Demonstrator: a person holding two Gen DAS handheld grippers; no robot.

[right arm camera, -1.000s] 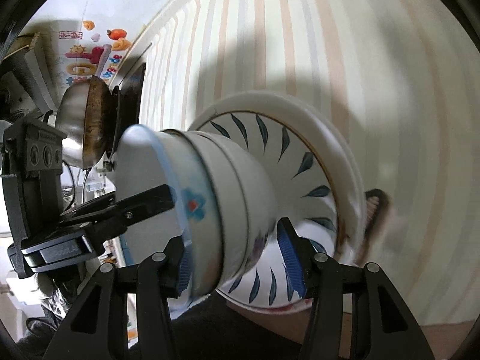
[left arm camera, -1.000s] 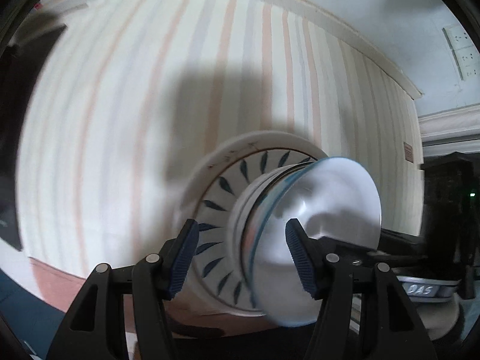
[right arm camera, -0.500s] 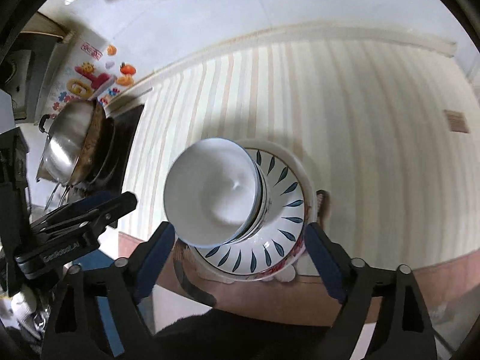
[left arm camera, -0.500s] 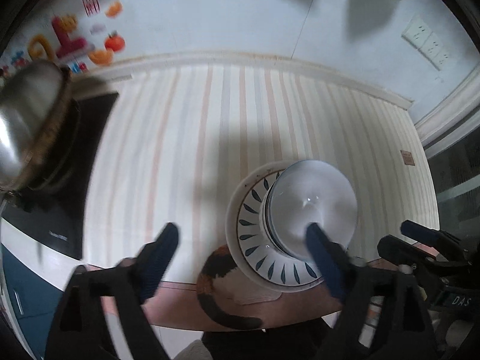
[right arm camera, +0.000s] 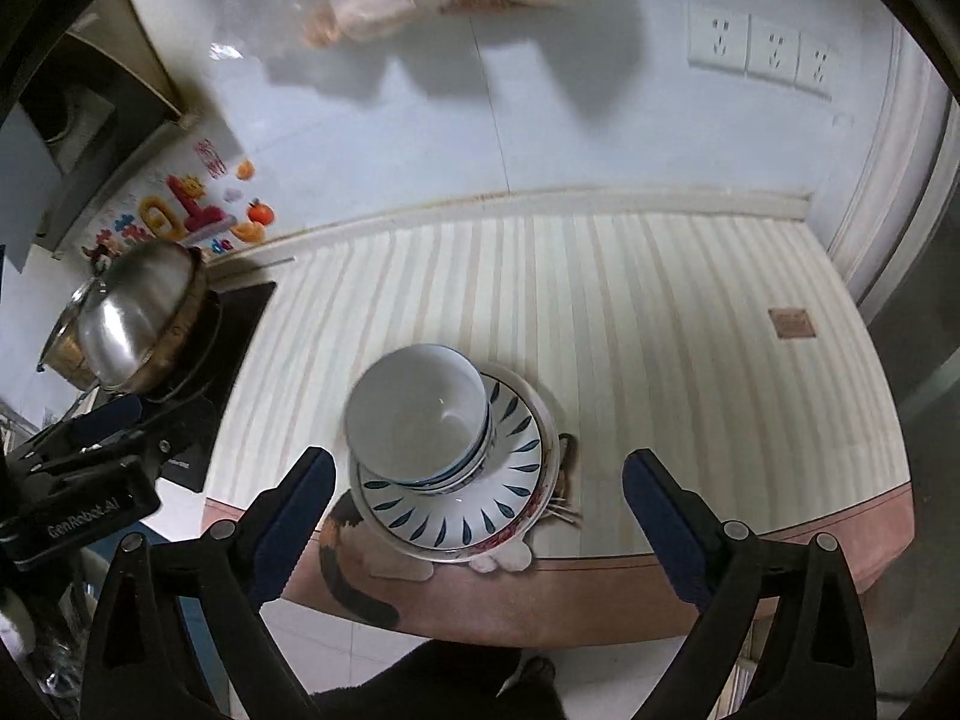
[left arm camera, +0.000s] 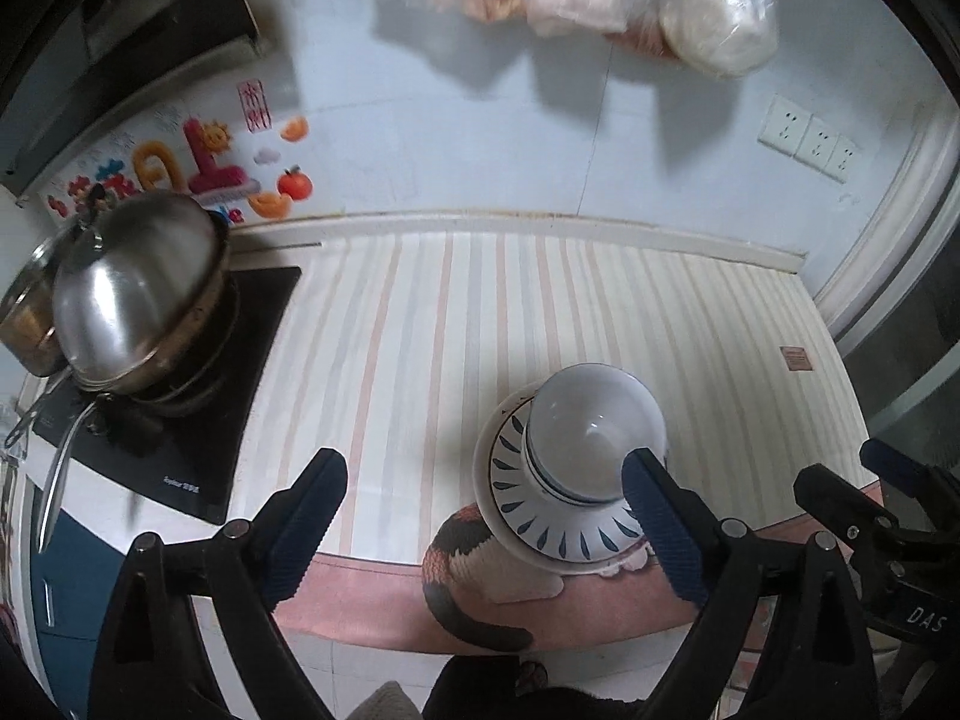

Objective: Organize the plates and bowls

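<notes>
A stack of white bowls (left arm camera: 594,429) sits nested on a white plate with blue leaf marks (left arm camera: 510,498), near the front edge of the striped counter mat (left arm camera: 420,330). The same bowls (right arm camera: 417,417) and plate (right arm camera: 510,468) show in the right wrist view. My left gripper (left arm camera: 486,531) is open and empty, held above and in front of the stack. My right gripper (right arm camera: 480,519) is open and empty, also raised above the stack. Neither touches the dishes.
A steel wok with a lid (left arm camera: 138,294) sits on a black induction hob (left arm camera: 198,420) at the left. Plastic bags (left arm camera: 708,18) hang on the back wall above wall sockets (left arm camera: 807,138). A cat-print mat (left arm camera: 474,576) lies under the plate.
Both grippers opened wide and pulled up and back from the stacked bowls. The bowls and plate now stand free on the counter, much farther below.
</notes>
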